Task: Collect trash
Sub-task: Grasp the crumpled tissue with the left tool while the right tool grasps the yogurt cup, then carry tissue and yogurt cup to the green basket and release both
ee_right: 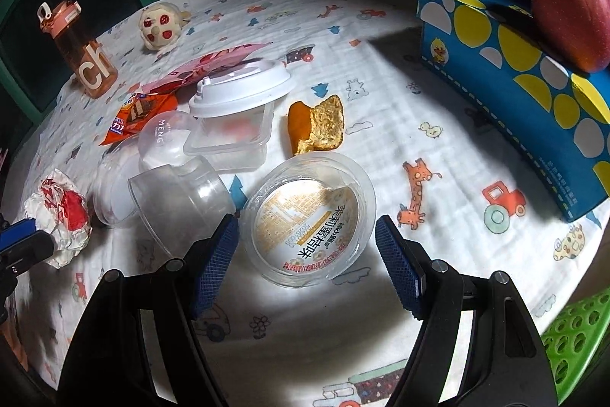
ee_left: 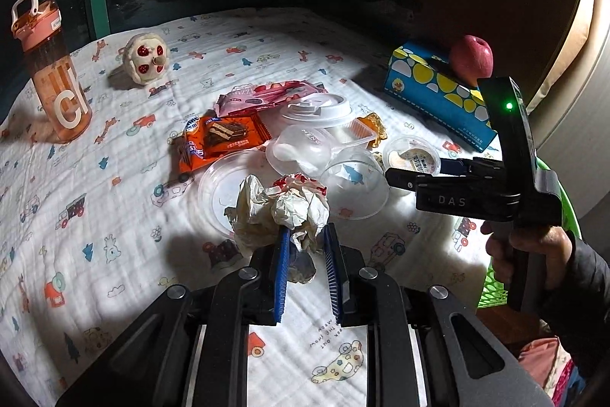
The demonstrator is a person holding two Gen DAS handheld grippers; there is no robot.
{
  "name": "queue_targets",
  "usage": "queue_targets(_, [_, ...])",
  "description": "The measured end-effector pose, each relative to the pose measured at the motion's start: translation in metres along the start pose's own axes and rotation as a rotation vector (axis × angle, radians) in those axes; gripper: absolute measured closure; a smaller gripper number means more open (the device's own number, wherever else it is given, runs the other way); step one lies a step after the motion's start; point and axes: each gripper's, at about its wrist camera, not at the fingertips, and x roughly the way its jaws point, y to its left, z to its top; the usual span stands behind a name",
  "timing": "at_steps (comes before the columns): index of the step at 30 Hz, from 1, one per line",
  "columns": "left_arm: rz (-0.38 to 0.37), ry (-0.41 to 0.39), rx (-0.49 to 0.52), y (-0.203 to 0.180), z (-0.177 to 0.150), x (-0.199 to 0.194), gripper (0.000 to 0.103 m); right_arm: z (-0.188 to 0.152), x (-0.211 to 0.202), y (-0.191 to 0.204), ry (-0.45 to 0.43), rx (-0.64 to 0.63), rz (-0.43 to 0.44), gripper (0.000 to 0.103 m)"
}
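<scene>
Now I should straddle the round plastic cup (ee_right: 309, 218) squarely and pinch its rim gently, since it may buckle; my right gripper (ee_right: 307, 264) gapes wide around it, touching nothing; my left gripper (ee_left: 305, 256) pinches the crumpled paper wrapper (ee_left: 280, 210) on the printed cloth (ee_left: 114, 216).

- Trash pile mid-cloth (ee_left: 114, 147) is packed tight: wrappers, lids, clear cups touching.
- Open cloth left of pile, up to bottle (ee_left: 51, 71).
- Tissue box (ee_right: 526, 94) with apple (ee_right: 568, 10) walls the right side.
- Green basket (ee_right: 575, 342) blocks near-right corner.
</scene>
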Motion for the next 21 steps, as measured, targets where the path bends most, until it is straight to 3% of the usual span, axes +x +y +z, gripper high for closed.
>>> queue_targets(8, [0.003,0.003,-0.009,0.004,-0.001,0.000,0.085,0.000,0.005,0.004,0.009,-0.011,-0.015,0.030])
queue_targets(11, [0.002,0.002,-0.008,0.004,-0.002,0.000,0.085,0.000,0.007,0.002,0.012,-0.005,-0.032,0.038])
queue_targets(13, [0.000,0.003,-0.010,0.003,-0.002,0.000,0.085,-0.001,0.006,0.001,0.007,0.003,-0.027,0.039])
queue_targets(21, [-0.012,-0.013,0.004,-0.009,0.004,-0.005,0.085,-0.008,-0.028,0.000,-0.047,0.011,-0.029,0.039])
